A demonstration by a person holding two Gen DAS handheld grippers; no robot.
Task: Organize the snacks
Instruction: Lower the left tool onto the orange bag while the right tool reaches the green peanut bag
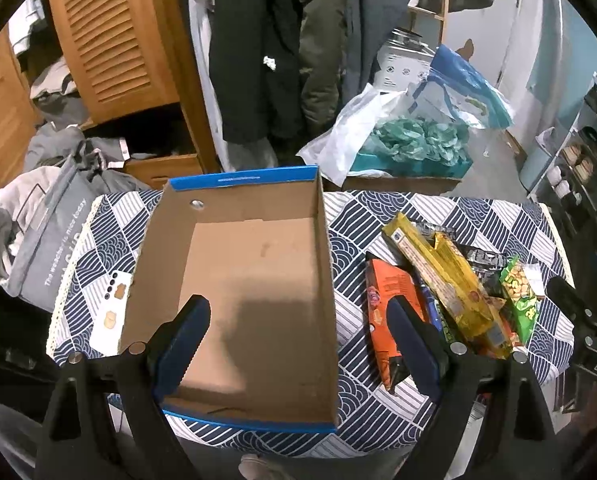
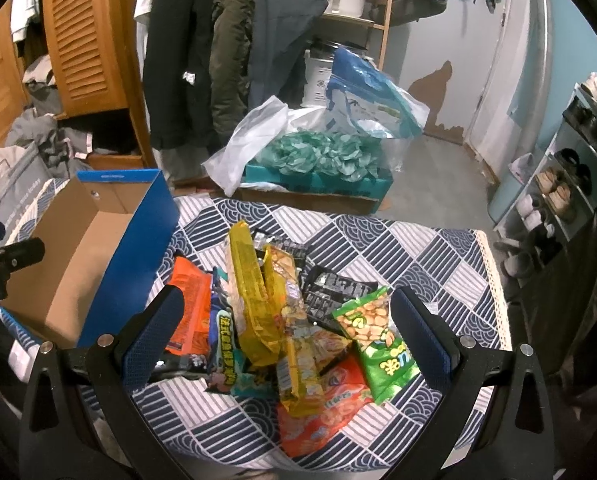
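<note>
Both grippers were open and held nothing. The left gripper hung over the near end of the box, with one finger above the box floor and the other above the orange packet. The right gripper hung over the pile of snacks, its fingers wide apart on either side of the pile.

The box sat on the left part of the table and had nothing in it. Its long side ran from near to far. The snacks lay in a heap just to the right of the box, on the patterned cloth. The long yellow packet lay on top, running from near to far too. A green peanut bag lay on the right side of the heap, close to the right finger. A black packet sat behind it, and a red-orange packet lay at the near edge.

The right gripper was the nearer one to the snacks, so it would likely pick first and carry left to the box. The tall blue wall of the box stood between the pile and the inside, so a packet would have to go up and over it. The packets overlapped, so grabbing one could drag another along.
</note>
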